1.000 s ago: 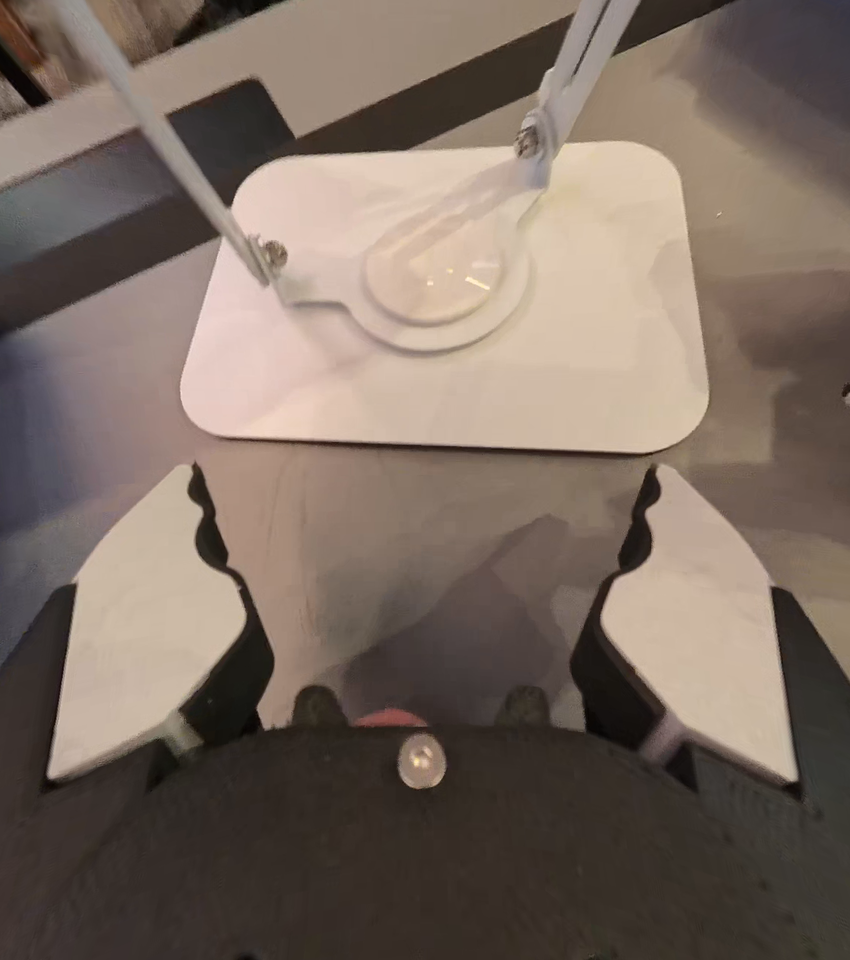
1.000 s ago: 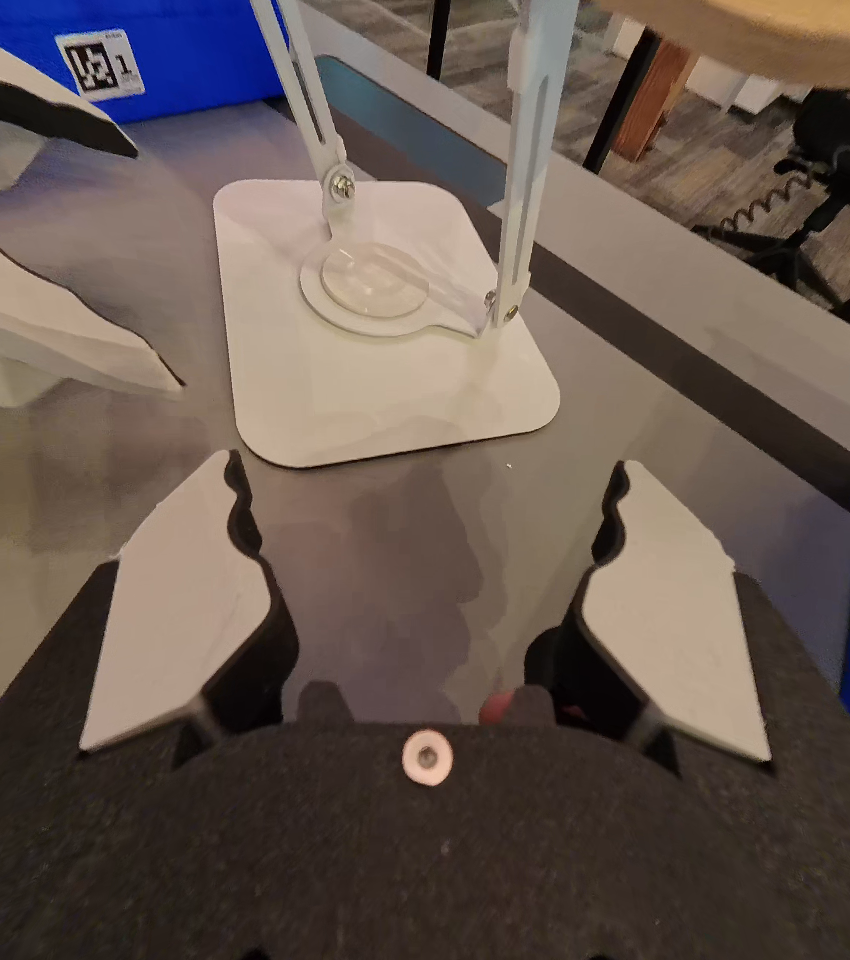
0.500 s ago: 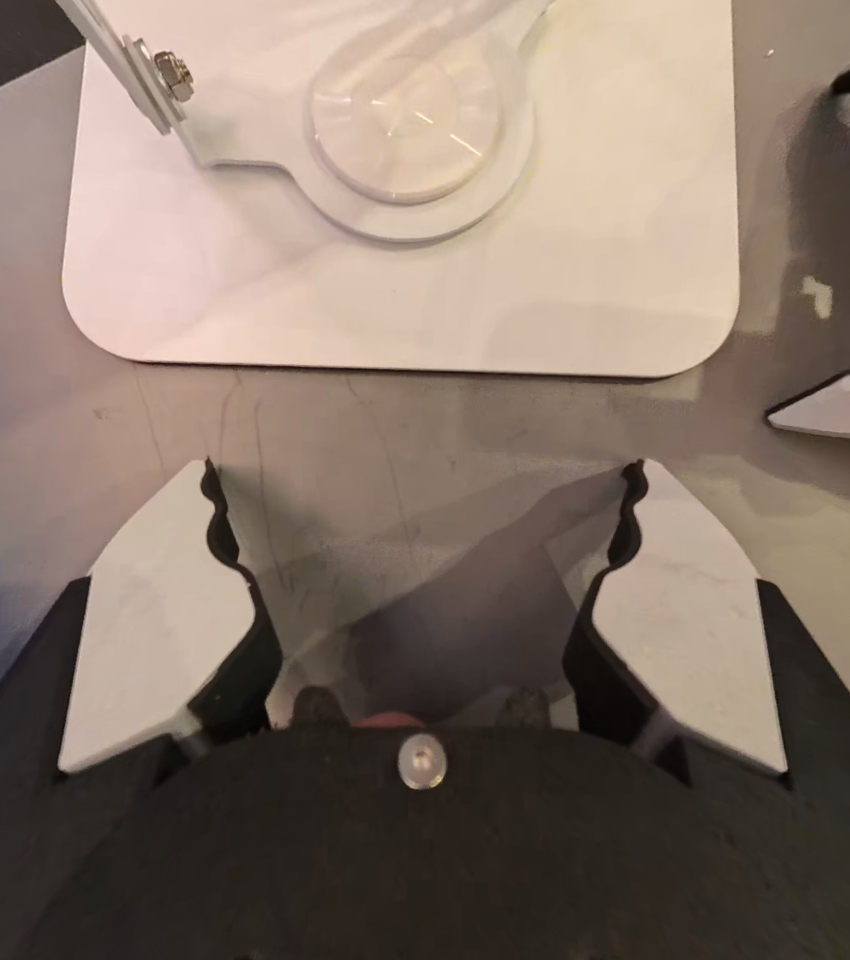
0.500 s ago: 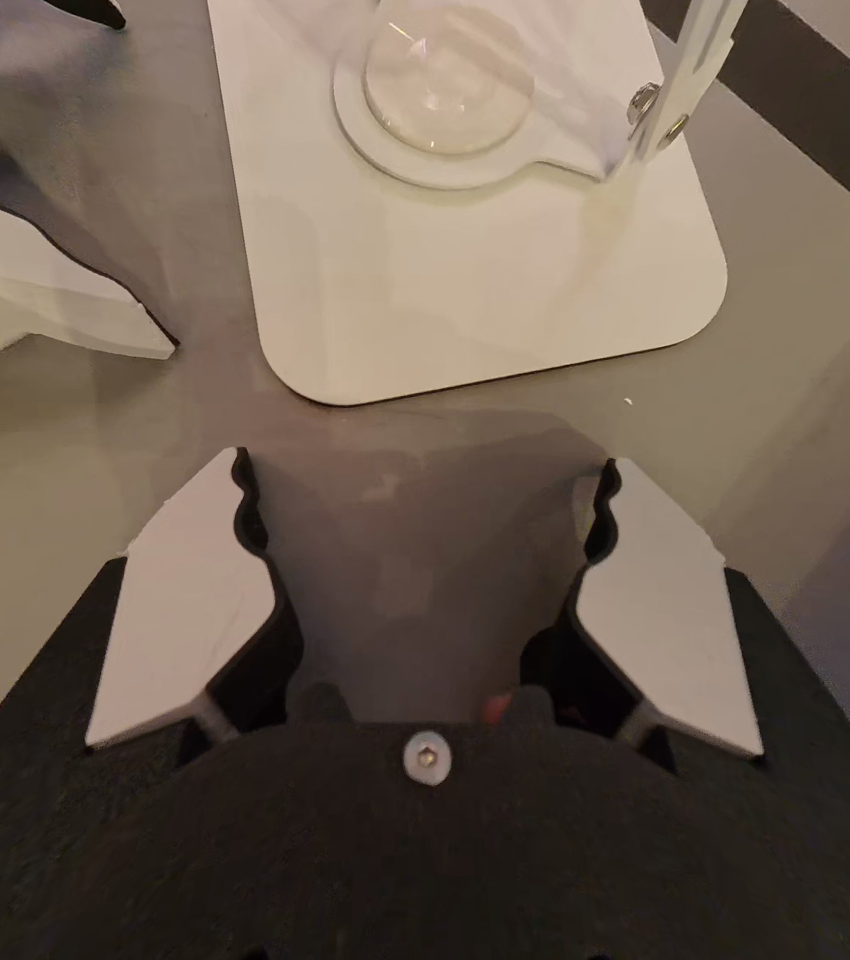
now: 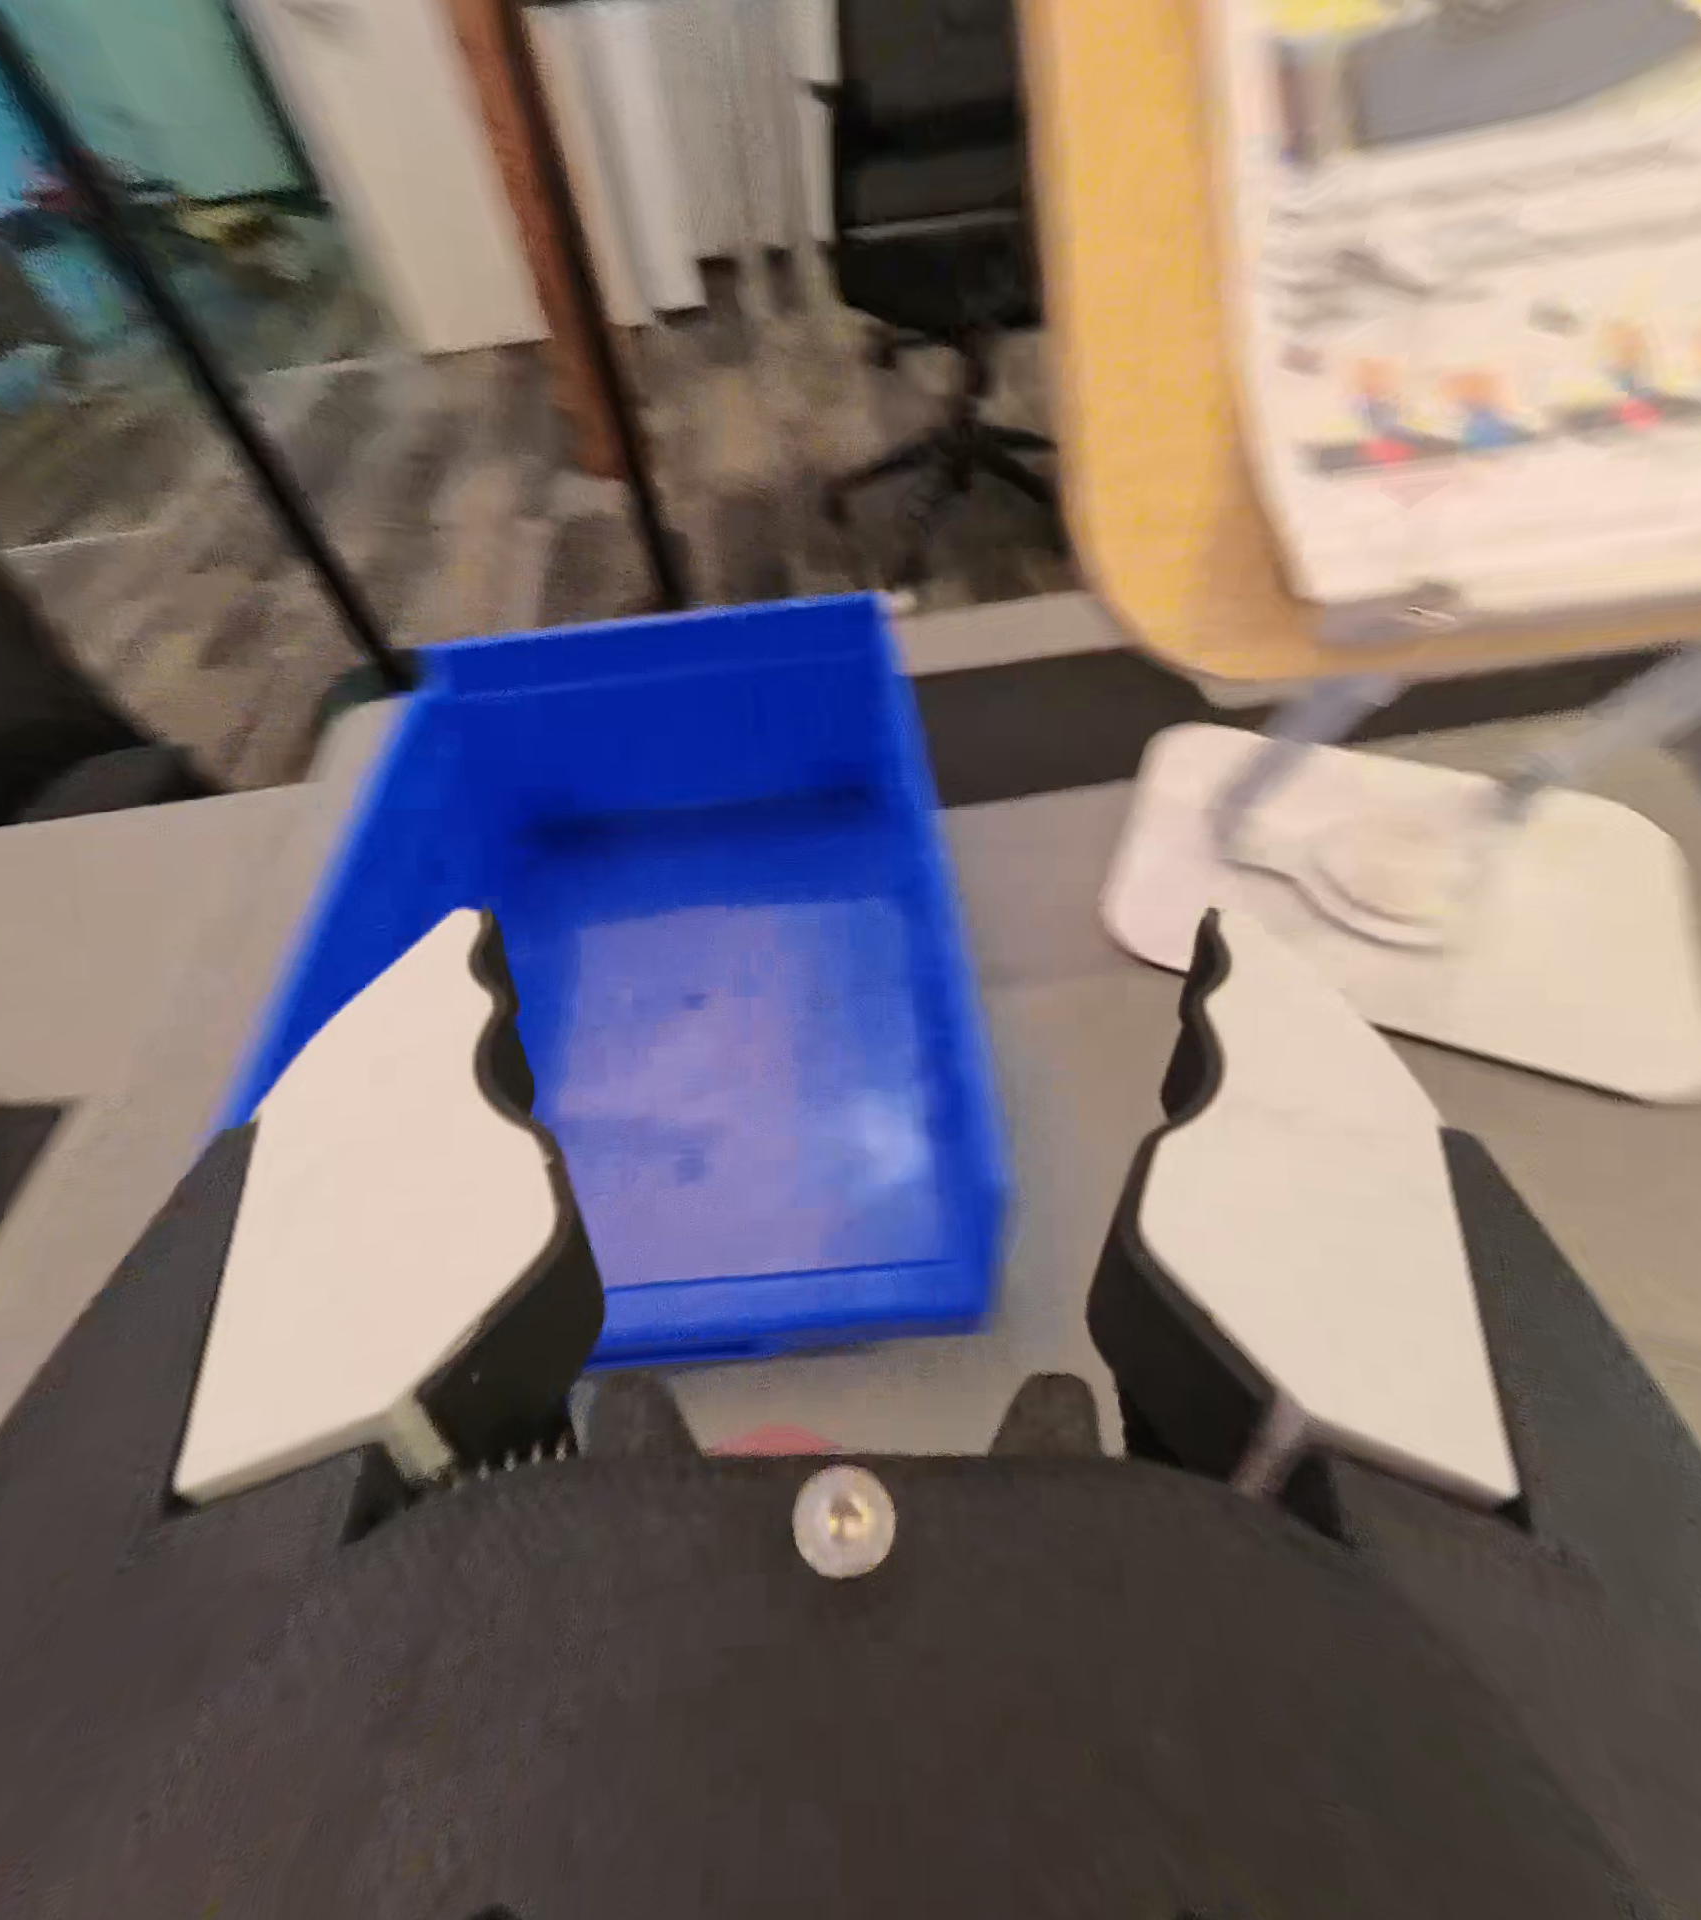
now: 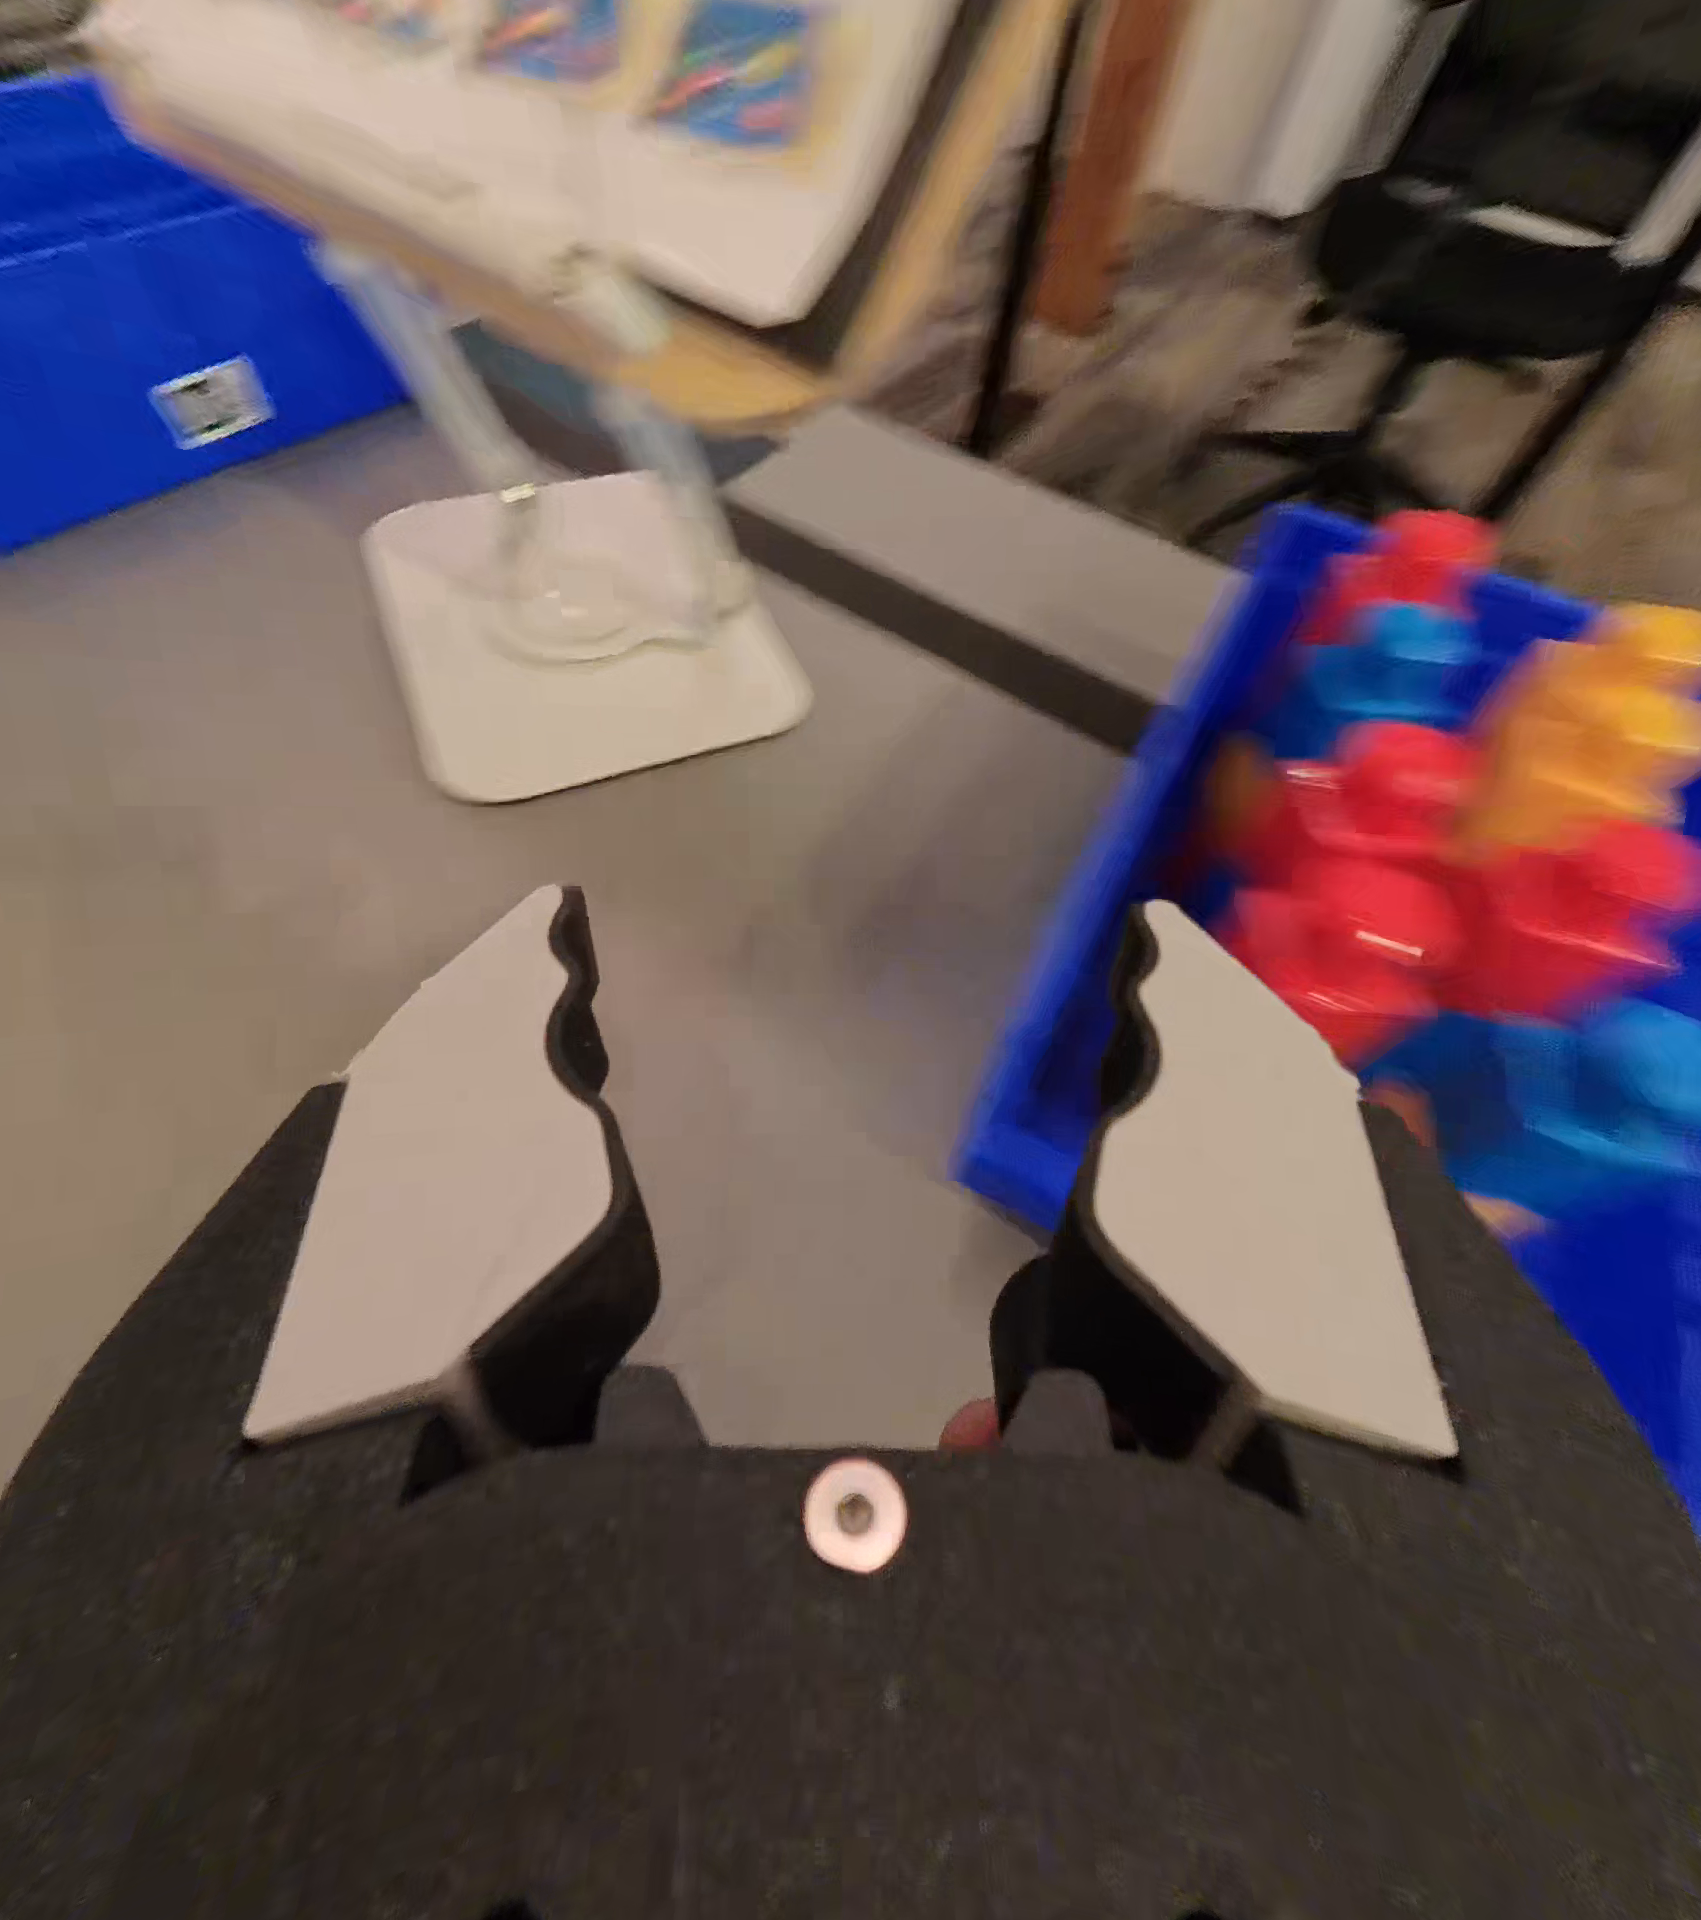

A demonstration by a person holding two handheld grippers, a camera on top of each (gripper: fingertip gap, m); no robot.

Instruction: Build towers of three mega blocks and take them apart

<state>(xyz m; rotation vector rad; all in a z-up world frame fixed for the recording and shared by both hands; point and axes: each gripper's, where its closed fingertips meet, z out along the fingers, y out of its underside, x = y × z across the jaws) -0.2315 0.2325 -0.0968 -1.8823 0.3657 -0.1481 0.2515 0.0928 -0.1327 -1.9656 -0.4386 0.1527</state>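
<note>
Here the mega blocks, red, blue and orange, lie heaped in a blue bin on the right of the grey table, blurred so that single pieces are hard to tell apart. The right gripper hangs just left of that bin with its jaws spread wide and nothing between them; its right finger overlaps the bin's near wall in the view. The left gripper is likewise wide open and holds nothing, above the near end of a second blue bin, in which no blocks show. A white stand base lies on the table right of that bin, carrying a tilted wooden board with printed sheets.
</note>
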